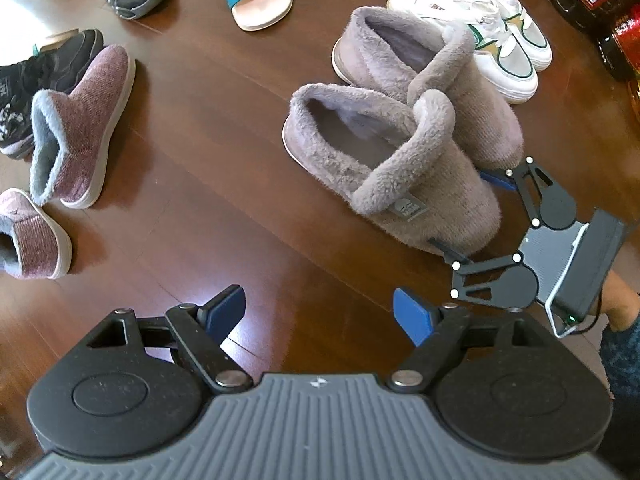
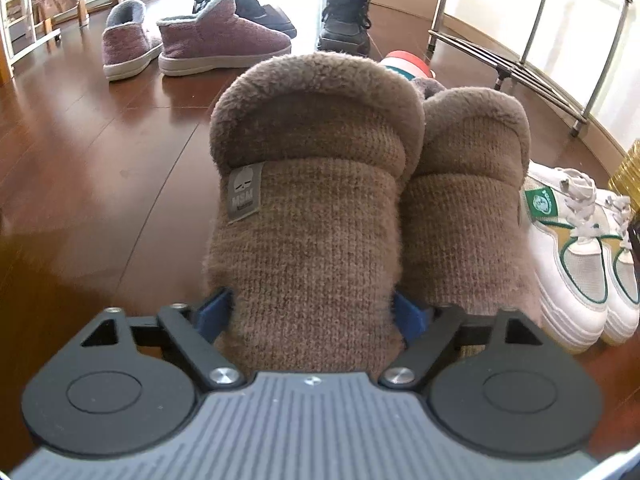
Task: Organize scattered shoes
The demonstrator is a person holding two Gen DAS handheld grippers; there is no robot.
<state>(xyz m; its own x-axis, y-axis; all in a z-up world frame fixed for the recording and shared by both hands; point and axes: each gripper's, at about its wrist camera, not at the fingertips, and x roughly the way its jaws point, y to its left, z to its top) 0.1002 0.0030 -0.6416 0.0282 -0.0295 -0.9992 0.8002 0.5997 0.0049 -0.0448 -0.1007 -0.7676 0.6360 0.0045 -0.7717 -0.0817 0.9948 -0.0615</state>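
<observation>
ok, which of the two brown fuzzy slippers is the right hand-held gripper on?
The brown slipper with the grey tag, left of its twin; the right hand-held gripper brackets its toe.

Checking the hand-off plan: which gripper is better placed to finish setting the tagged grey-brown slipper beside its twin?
Right. The right gripper already straddles the toe of the tagged slipper, beside its twin. The left gripper hangs open over bare floor.

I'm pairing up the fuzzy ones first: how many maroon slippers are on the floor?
2: one maroon slipper beside the black sneaker, the other nearer the left gripper, cut off at the frame edge. More could lie out of view.
</observation>
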